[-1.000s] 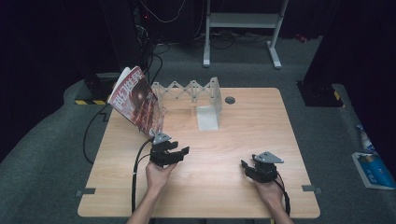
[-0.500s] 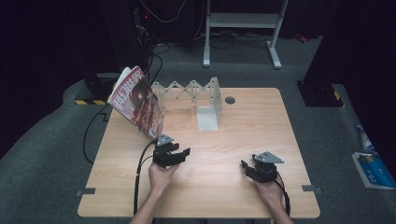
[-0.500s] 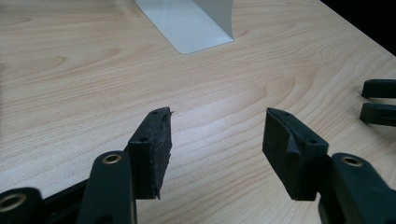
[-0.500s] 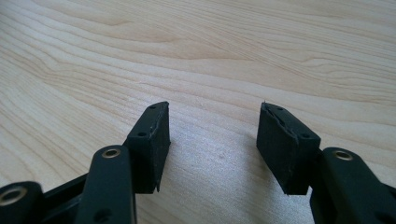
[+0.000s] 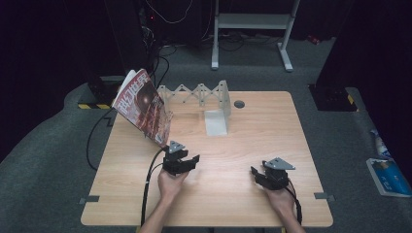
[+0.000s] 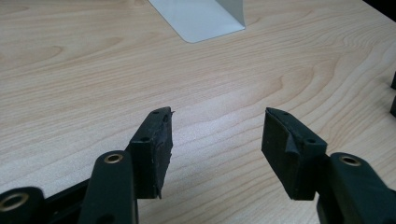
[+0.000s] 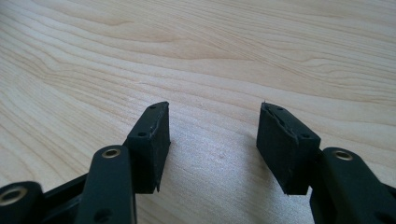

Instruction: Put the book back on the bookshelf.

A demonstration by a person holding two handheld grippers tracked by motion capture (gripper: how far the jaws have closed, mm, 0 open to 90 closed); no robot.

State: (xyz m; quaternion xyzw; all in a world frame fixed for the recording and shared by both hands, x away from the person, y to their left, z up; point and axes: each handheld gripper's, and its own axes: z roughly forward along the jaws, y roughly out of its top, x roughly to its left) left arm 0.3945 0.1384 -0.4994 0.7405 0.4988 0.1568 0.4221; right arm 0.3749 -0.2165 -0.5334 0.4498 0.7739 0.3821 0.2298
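Two grippers sit low over the near half of a light wooden table (image 5: 252,141), each held in one of the person's hands. At the near left of the high view, the left gripper (image 5: 187,164) points across the table toward the right, its jaws standing apart with nothing but bare wood grain between them; in the left gripper view (image 6: 215,135) the gap between the two black pads is wide and empty. At the near right, the right gripper (image 5: 256,174) rests well apart from the left one and points back toward it, its jaws likewise spread with only bare table between them, as the right gripper view (image 7: 212,133) confirms. Nearest the left gripper is a magazine (image 5: 143,107) with a red cover, propped at a tilt just beyond it at the table's left; whether its lower edge touches the gripper's grey top plate I cannot tell from this height. Behind the magazine a pale accordion-style rack (image 5: 194,92) stretches along the far edge and ends in a white L-shaped bookend (image 5: 216,121), whose flat foot (image 6: 201,18) shows at the top of the left gripper view. A small dark round grommet (image 5: 239,104) sits in the tabletop near the far edge, right of the bookend.
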